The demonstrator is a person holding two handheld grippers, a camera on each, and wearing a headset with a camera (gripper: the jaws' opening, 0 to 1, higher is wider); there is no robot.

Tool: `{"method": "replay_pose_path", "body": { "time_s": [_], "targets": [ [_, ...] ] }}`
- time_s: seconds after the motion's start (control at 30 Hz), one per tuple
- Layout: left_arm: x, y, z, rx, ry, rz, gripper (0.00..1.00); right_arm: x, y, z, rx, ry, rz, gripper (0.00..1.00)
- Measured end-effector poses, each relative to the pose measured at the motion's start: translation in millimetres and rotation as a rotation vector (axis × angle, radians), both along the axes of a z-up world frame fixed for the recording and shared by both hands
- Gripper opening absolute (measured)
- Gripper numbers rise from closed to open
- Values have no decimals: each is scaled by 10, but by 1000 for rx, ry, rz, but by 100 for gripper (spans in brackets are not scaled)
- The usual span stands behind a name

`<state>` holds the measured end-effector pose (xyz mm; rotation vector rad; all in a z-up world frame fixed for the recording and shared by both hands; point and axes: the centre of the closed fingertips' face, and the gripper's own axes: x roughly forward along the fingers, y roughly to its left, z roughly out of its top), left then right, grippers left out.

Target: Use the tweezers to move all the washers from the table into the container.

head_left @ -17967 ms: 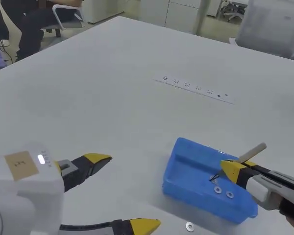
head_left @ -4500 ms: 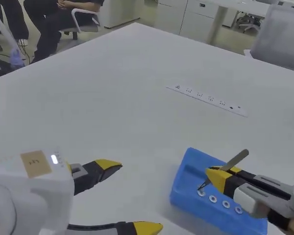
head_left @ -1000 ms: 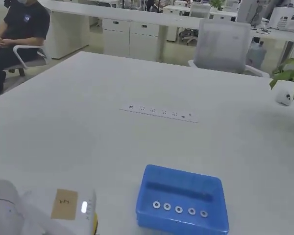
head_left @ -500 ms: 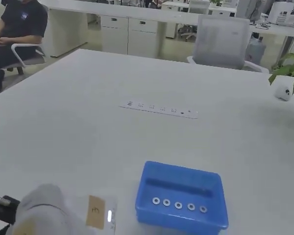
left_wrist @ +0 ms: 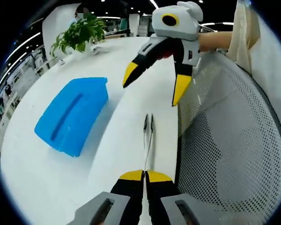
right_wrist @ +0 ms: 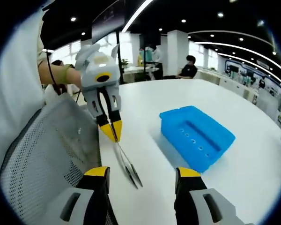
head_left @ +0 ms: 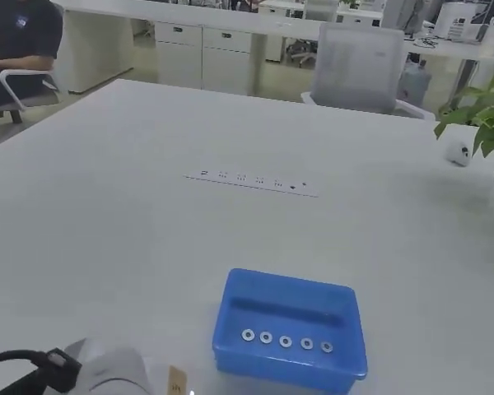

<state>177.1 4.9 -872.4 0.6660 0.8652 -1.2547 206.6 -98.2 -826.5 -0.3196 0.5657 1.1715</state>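
The blue container (head_left: 290,288) stands on the white table near its front edge, with several washers (head_left: 286,341) in a row inside. In the left gripper view my left gripper (left_wrist: 144,176) is shut on the near end of the metal tweezers (left_wrist: 148,136), which point forward along the table edge. The right gripper (left_wrist: 154,83) hangs open above them, holding nothing. From the right gripper view, the open right gripper (right_wrist: 141,174) faces the left gripper (right_wrist: 113,132), the tweezers (right_wrist: 127,164) and the container (right_wrist: 196,131). A gripper's white housing (head_left: 107,374) peeks in at the bottom left.
A mesh chair back (left_wrist: 225,154) sits right by the table edge. A recessed power strip (head_left: 251,183) lies mid-table, with a small white object (head_left: 457,152) and a plant (head_left: 477,123) at the far right. An office chair (head_left: 358,66) stands beyond the table.
The right gripper and tweezers that were over the container seconds ago have left the head view. The gripper housing at the bottom left has sunk lower. The head camera has shifted.
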Motion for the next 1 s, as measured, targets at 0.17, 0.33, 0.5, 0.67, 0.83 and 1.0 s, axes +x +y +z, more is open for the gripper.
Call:
{"method": "replay_pose_path", "body": {
  "time_s": [0.17, 0.33, 0.5, 0.67, 0.83, 1.0],
  "targets": [
    [21, 13, -90, 73, -24, -56, 0, 107, -295, 129, 7, -43, -124, 61],
    [52, 21, -106, 97, -34, -70, 0, 284, -517, 319, 39, -130, -229, 78],
    [60, 16, -102, 89, -35, -69, 0, 325, -728, 414, 116, -125, -359, 86],
    [74, 48, -16, 51, -30, -16, 0, 301, -733, 501, 184, -123, -410, 89],
    [123, 149, 163, -39, -32, 135, 10, 384, -766, 556, 192, -176, -439, 93],
    [269, 284, 435, -220, -113, 354, 36, 451, -859, 609, 212, -205, -495, 96]
  ]
}}
